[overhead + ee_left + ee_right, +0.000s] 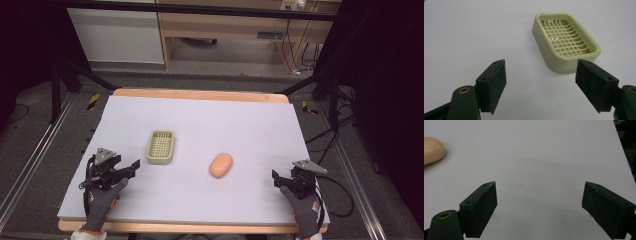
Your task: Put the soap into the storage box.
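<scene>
A pale green soap dish (160,147) with a grid floor sits on the white table cover, left of centre, and nothing lies in it. An orange-pink oval soap bar (221,165) lies to its right on the bare cover. My left gripper (131,167) rests near the table's left front, open, its jaws pointing toward the soap dish (565,41), which lies just ahead and to the right of them. My right gripper (278,178) stands open at the right front. The soap bar (431,149) lies far off to the left of the right gripper's own jaws.
The white cover (200,120) spans the wooden table, whose edge (200,94) shows at the back. Beyond it stand a wooden cabinet (225,25) and cables (300,55). Black curtains flank both sides. A gloved hand (102,202) holds each gripper.
</scene>
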Available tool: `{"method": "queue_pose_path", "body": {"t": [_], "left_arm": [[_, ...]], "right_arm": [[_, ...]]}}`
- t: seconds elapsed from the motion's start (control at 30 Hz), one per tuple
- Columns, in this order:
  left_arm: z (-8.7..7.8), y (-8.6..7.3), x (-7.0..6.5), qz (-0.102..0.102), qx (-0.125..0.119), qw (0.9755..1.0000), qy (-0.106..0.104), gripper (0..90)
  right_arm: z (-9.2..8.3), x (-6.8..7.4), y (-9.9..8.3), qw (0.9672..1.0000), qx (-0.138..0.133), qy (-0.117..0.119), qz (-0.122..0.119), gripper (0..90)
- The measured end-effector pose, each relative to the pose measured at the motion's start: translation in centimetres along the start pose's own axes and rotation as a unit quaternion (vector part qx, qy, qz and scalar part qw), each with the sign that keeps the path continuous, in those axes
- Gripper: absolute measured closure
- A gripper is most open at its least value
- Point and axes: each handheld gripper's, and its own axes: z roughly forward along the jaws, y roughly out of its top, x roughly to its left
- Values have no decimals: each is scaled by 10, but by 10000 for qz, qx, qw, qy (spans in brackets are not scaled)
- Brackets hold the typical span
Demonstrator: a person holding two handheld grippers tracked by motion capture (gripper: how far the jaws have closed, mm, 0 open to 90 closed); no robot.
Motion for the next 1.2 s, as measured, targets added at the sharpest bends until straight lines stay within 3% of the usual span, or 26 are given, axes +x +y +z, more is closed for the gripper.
{"method": "queue_pose_path", "body": {"t": [0.27,0.57,1.2], "left_arm": [[-1,3,-12,147,-6,9998,-115,260],[-5,7,-18,130,-157,9997,-169,266],[0,18,-37,356,-210,9986,-336,252]], "right_arm": [[1,-3,-2,10000,7,-5,57,132],[1,-3,-4,10000,37,64,22,121],[2,0,-4,10000,-8,85,35,110]]}}
